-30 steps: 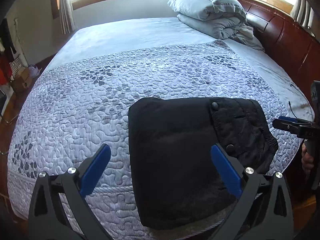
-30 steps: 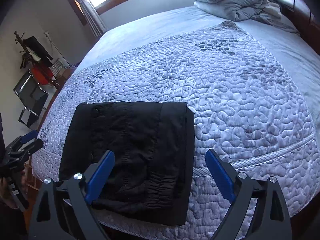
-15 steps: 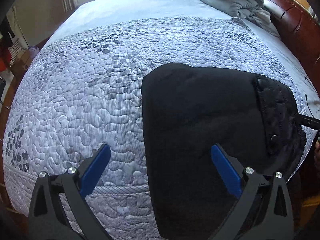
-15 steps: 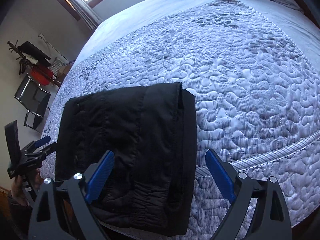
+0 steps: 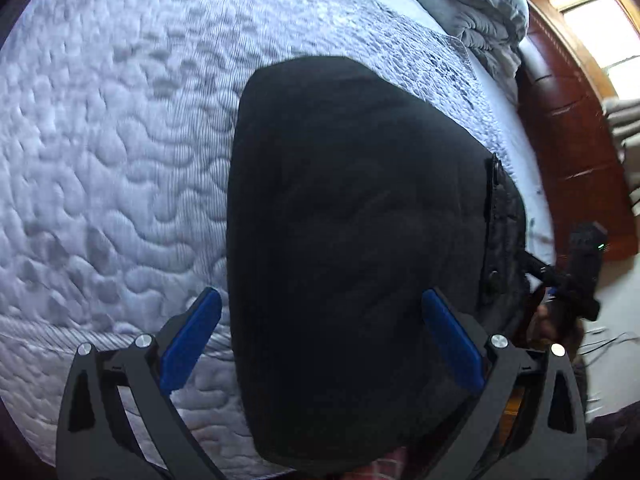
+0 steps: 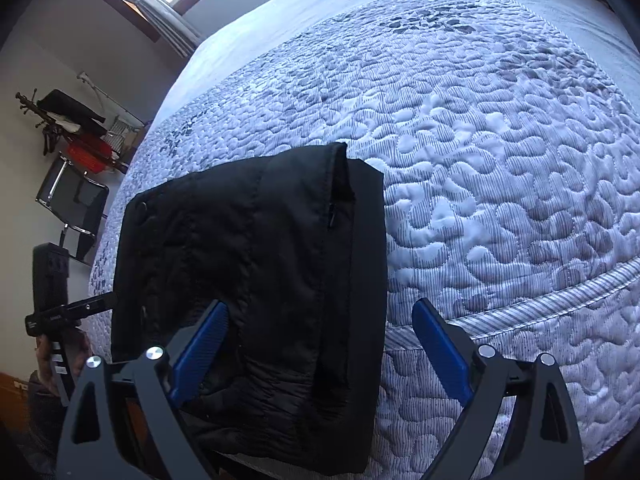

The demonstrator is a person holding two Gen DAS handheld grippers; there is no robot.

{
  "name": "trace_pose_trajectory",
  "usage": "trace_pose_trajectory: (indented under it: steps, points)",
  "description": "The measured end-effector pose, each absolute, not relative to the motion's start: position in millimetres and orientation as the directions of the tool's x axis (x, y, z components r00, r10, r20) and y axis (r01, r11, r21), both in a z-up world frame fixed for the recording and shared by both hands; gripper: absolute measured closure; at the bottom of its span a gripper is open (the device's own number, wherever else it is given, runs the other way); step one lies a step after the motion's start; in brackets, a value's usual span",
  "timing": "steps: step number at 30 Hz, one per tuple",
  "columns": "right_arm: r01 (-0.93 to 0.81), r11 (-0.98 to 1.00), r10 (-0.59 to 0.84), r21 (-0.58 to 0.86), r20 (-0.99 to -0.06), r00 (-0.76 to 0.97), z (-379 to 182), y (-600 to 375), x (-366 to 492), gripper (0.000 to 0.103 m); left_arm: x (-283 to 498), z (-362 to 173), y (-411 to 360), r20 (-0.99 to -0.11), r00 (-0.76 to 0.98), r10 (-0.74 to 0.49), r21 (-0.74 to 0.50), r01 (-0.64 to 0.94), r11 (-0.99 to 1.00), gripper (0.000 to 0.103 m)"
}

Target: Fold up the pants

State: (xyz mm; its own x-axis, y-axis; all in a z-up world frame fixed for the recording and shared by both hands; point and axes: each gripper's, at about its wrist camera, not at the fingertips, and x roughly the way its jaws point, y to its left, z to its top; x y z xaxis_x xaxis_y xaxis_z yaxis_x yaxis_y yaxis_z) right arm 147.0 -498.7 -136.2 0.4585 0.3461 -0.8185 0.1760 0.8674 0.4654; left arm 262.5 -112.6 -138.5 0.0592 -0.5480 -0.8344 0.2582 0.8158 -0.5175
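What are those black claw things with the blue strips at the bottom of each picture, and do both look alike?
They are handheld two-finger grippers, and they match. The left gripper and right gripper each have two black, angular fingers shaped like open frames with triangular cut-outs, round silver bolt heads at the joints, and long ridged blue pads lining the inner faces. Seen from the side, each carries a black block on top. No sleeves are visible.

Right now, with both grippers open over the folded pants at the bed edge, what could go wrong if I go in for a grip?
1. The folded pants overhang the near edge of the bed; a nudge could slide them off.
2. The right gripper straddles only one side of the bundle, so closing may catch just the top layers and undo the fold.
3. The left gripper is similarly offset, and both work close together, so they could bump.
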Motion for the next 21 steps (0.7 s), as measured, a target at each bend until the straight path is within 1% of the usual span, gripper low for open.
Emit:
trace_pose_trajectory:
  steps: [6, 9, 12, 17, 19, 21]
  points:
    - [0.170, 0.858, 0.369, 0.485, -0.812, 0.452, -138, -501, 146, 0.009, 268, -165, -102, -0.737, -0.056, -0.674, -0.671, 0.182, 0.719, 0.003]
    - [0.172, 0.848, 0.384, 0.502, -0.805, 0.452, -140, -504, 146, 0.009, 272, -179, -101, -0.705, -0.100, -0.702, -0.708, 0.155, 0.689, 0.003]
    - [0.173, 0.841, 0.396, 0.513, -0.801, 0.448, -142, -505, 145, 0.008, 274, -194, -97, -0.652, -0.150, -0.743, -0.758, 0.109, 0.643, 0.003]
    - [0.169, 0.839, 0.403, 0.517, -0.800, 0.445, -142, -507, 142, 0.007, 281, -203, -93, -0.593, -0.212, -0.777, -0.803, 0.081, 0.591, 0.003]
    - [0.166, 0.839, 0.406, 0.519, -0.799, 0.444, -142, -507, 142, 0.007, 284, -209, -93, -0.535, -0.249, -0.807, -0.840, 0.055, 0.540, 0.003]
    - [0.165, 0.838, 0.409, 0.521, -0.797, 0.444, -143, -507, 142, 0.007, 286, -211, -96, -0.521, -0.269, -0.810, -0.846, 0.039, 0.531, 0.003]
